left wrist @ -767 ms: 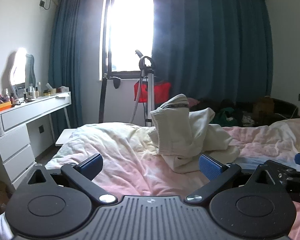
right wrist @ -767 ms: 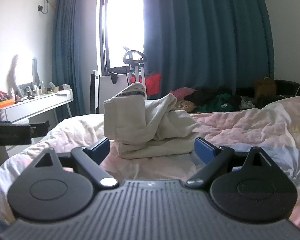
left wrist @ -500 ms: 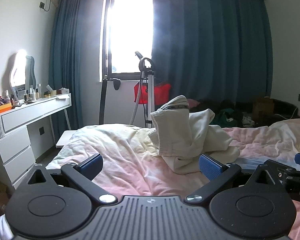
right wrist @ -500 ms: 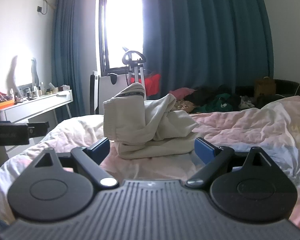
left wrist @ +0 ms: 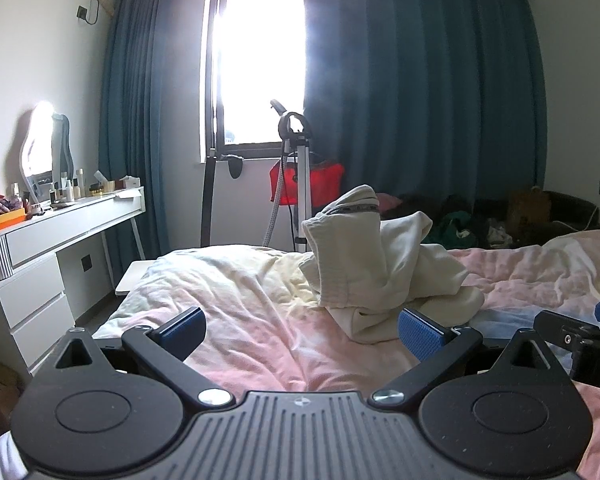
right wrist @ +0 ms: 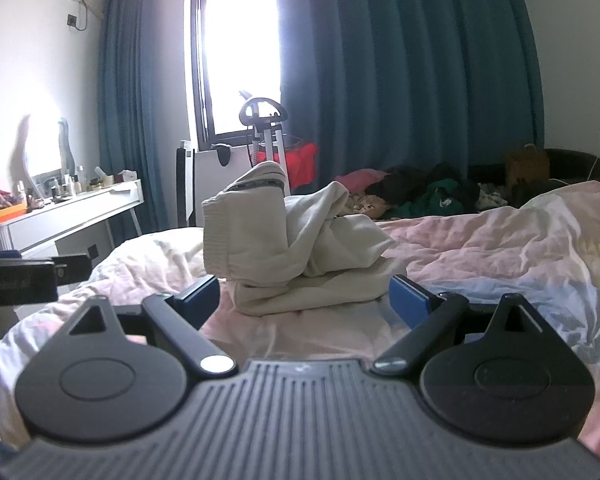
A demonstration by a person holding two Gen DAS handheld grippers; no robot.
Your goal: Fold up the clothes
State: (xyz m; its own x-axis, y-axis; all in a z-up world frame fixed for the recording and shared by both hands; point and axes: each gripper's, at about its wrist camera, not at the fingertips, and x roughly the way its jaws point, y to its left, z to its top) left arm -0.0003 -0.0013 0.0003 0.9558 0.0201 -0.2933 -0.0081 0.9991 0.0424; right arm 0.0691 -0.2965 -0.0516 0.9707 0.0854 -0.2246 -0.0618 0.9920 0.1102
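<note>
Both sets of tongs hover low over the bed (left wrist: 260, 312), spread wide and holding nothing; left tongs (left wrist: 300, 326) sit left of the heap, right tongs (right wrist: 304, 298) square in front of it; the cream sweatshirt (right wrist: 296, 248) lies crumpled mid-bed, ribbed hem (left wrist: 348, 280) standing upright, just ahead of the blue pads (right wrist: 406, 294); best play, I'd say: pinch the hem's two corners, one tong each, lift and shake flat before any fold; grabbing the bundle's middle risks dragging the duvet along.
</note>
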